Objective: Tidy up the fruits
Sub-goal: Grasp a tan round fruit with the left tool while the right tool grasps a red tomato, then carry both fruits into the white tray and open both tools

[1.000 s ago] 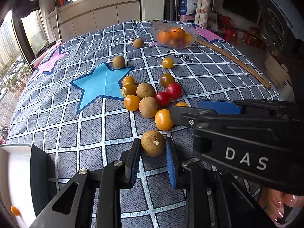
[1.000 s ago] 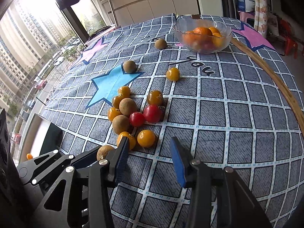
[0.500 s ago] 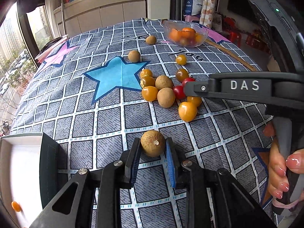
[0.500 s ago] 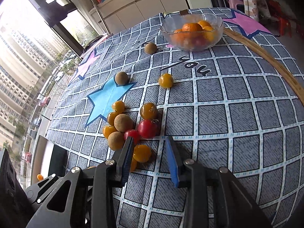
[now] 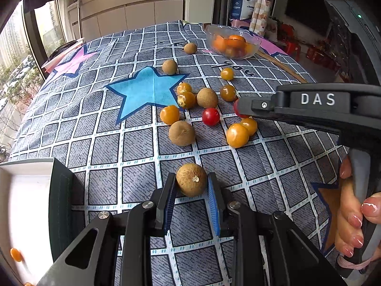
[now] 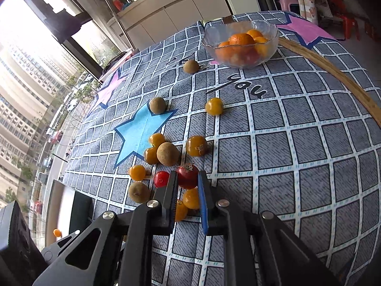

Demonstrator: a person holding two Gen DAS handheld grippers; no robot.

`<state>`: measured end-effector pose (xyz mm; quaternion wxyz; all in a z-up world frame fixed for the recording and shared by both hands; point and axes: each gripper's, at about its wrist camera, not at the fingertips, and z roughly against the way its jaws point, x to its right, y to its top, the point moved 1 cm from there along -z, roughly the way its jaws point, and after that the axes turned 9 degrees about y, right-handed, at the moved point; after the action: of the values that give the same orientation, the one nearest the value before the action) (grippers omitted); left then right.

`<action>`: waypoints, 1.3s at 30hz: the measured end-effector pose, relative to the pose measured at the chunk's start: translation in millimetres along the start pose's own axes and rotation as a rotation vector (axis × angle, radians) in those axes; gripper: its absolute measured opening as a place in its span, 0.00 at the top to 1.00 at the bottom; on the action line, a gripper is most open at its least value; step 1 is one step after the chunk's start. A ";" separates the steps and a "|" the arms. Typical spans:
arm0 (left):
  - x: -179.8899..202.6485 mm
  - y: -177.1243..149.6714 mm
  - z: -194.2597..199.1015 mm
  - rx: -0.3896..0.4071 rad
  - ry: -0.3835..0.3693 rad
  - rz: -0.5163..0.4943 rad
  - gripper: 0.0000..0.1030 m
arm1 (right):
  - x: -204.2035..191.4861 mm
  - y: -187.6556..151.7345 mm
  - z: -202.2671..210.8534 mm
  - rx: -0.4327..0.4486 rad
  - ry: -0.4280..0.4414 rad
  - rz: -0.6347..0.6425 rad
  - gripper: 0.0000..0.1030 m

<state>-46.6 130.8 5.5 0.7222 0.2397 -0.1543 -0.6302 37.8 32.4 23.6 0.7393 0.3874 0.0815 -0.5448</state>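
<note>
The left gripper [image 5: 191,186] is clamping a round brown longan [image 5: 191,182] above the grey checked tablecloth [image 5: 262,166]. The right gripper [image 6: 187,181] is closing on a dark red tomato [image 6: 187,176], contact unclear, partly hiding two orange tomatoes [image 6: 190,199]. Open cloth is lying rightward.

Black claw [image 5: 191,183]; blue pads [image 5: 212,202].

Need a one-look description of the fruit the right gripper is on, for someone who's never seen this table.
Start at the blue star on the checked tablecloth and go to the fruit cluster at its near right point. The target is the dark red tomato between the right gripper fingers. It is bigger and darker than the bright red cherry tomato beside it; the other neighbours are orange or brown.
</note>
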 end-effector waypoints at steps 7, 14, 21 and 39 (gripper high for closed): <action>-7.2 -9.0 23.0 0.022 -0.027 0.014 0.74 | -11.5 -21.5 28.8 0.004 0.010 0.014 0.83; -19.4 -23.2 55.0 0.046 -0.037 0.020 0.74 | -33.8 -51.2 44.2 -0.027 0.025 0.030 0.83; -43.1 -43.6 84.6 0.056 -0.027 0.042 0.74 | -68.9 -73.1 51.7 -0.053 0.033 0.078 0.83; -159.8 -61.9 111.6 0.100 0.105 0.142 0.74 | -178.4 -85.8 14.6 -0.127 0.078 0.219 0.83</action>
<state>-182.2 265.6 78.1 0.7593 0.2966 -0.1640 -0.5555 -111.3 146.0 88.9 0.8135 0.3674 0.1016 -0.4392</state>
